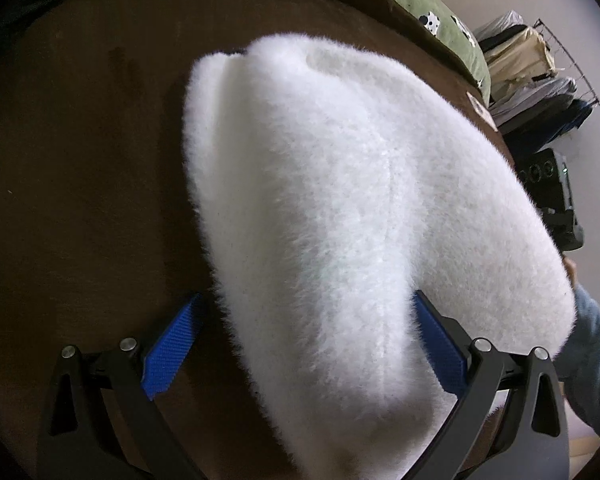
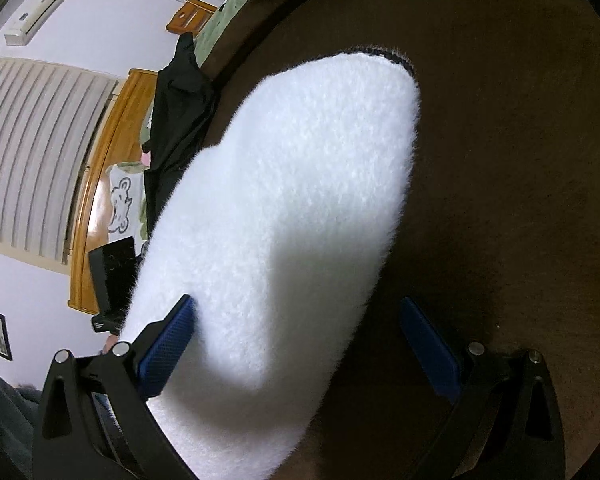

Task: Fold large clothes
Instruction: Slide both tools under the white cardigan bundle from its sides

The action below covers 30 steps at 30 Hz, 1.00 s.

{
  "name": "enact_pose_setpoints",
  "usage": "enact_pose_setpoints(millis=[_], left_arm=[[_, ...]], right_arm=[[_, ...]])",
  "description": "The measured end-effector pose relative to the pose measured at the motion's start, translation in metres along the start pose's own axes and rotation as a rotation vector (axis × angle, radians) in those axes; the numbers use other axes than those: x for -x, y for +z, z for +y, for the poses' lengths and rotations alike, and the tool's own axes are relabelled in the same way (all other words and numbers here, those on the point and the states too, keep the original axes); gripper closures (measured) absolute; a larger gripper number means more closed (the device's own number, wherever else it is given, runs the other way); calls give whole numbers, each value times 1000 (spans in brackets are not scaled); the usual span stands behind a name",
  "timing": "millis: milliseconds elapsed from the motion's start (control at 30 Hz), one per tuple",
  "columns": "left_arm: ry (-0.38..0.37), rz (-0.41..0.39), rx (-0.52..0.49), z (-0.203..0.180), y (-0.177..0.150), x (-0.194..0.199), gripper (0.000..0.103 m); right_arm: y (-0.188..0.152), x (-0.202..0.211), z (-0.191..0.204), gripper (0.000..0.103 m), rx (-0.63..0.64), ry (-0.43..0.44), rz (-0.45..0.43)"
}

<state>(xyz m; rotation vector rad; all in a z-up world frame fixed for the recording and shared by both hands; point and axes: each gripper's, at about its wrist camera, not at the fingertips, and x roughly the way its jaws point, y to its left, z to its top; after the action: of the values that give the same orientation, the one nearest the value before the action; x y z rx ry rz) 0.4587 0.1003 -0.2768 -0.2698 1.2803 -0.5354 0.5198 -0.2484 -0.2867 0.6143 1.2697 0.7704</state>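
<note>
A fluffy white garment lies folded into a thick bundle on a dark brown bed cover. My left gripper is open, its blue-padded fingers wide apart on either side of the bundle's near end. In the right wrist view the same white garment fills the middle, with a dark trimmed edge at its far end. My right gripper is open too. Its left pad rests against the garment's side and its right pad stands apart over the brown cover.
A green spotted blanket lies past the cover's far edge. A rack of folded clothes stands at the right wall. A dark garment lies by the wooden headboard. A black device stands nearby.
</note>
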Motion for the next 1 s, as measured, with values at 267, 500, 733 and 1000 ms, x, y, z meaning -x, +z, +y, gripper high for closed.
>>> enact_pose_setpoints(millis=[267,500,733,1000], left_arm=[[-54,5,11,8,-1,-4,5],[-76,-2,37,3,4,-10,5],[-93,1,58,-3,14,-16,5],[-127,-1,13,-9,25,-21,20]], right_arm=[[4,-3,-1,4,-9,13,23],[9,-12,3,4,-17,20,44],[13,-24,12,4,-18,28,56],[8,-25,24,25,20,-11,1]])
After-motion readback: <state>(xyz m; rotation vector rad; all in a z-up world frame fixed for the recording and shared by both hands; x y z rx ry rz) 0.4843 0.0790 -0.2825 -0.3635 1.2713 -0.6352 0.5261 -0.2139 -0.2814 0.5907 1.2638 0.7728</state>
